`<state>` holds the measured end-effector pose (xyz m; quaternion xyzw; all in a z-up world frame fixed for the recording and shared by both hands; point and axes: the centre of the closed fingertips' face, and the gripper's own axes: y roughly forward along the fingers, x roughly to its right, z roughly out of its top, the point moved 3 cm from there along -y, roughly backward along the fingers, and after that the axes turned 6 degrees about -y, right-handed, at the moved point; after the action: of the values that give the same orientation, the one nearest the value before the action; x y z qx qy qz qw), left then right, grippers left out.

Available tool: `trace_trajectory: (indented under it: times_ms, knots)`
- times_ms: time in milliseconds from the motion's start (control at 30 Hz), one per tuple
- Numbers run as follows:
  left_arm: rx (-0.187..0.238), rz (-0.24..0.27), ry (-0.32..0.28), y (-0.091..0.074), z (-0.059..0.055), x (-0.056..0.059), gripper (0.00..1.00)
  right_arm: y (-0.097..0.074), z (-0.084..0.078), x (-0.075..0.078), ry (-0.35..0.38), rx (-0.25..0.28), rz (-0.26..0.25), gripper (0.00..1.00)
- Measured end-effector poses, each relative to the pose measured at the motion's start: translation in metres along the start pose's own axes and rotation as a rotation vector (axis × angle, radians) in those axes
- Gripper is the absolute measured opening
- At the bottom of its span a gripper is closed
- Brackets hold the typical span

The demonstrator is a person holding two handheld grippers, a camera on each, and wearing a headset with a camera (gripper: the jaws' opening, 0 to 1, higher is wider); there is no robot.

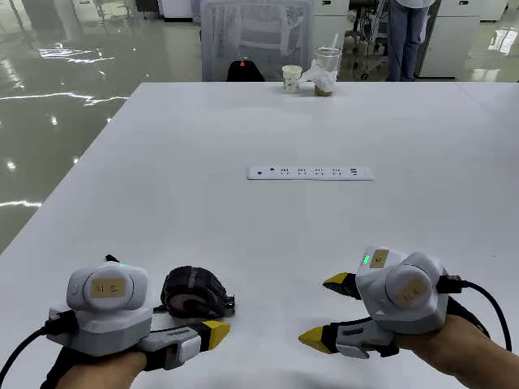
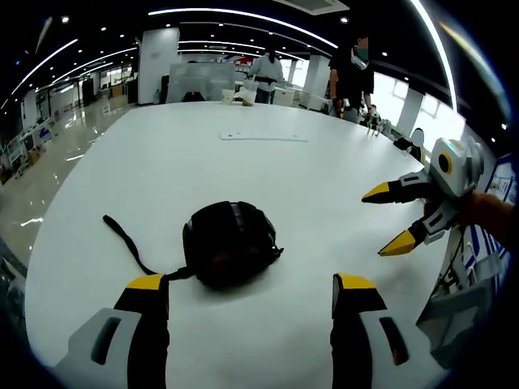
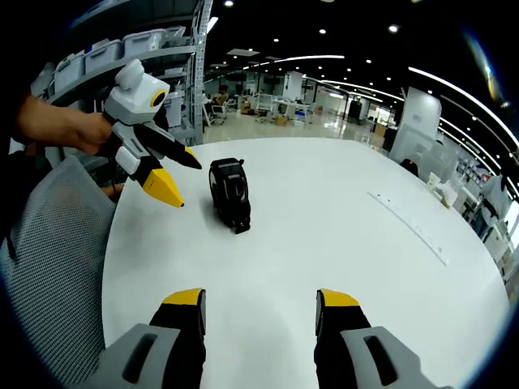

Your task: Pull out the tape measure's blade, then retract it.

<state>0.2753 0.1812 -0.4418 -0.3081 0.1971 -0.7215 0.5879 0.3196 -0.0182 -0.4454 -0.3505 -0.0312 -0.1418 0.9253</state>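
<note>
A black tape measure (image 1: 193, 292) lies on the white table (image 1: 284, 130) near its front edge, blade wound in. My left gripper (image 1: 212, 318) is right beside it, open, its yellow-tipped fingers just short of the case. In the left gripper view the tape measure (image 2: 231, 243) lies ahead of and between the open jaws of my left gripper (image 2: 250, 284), with its black wrist strap (image 2: 126, 239) trailing left. My right gripper (image 1: 316, 310) hovers open to the right, holding nothing. The right gripper view looks past my right gripper (image 3: 259, 298) to the tape measure (image 3: 229, 190) and my left gripper (image 3: 189, 184).
A white power strip (image 1: 310, 173) lies mid-table. A paper cup (image 1: 292, 78) and a glass jar (image 1: 326, 69) stand at the far edge, with a mesh chair (image 1: 255, 36) behind. A person (image 1: 409, 32) stands beyond the table.
</note>
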Motion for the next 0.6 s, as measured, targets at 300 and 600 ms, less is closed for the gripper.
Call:
trace_trajectory:
  times_ms: [300, 600]
  knots:
    - [0.004, -0.02, 0.024, -0.005, -0.003, 0.002, 0.79, -0.012, -0.004, -0.005, 0.049, 0.017, -0.033, 0.56]
    - [0.026, -0.05, 0.078, -0.014, -0.005, 0.009, 0.8, -0.023, -0.013, -0.012, 0.101, 0.029, -0.063, 0.61]
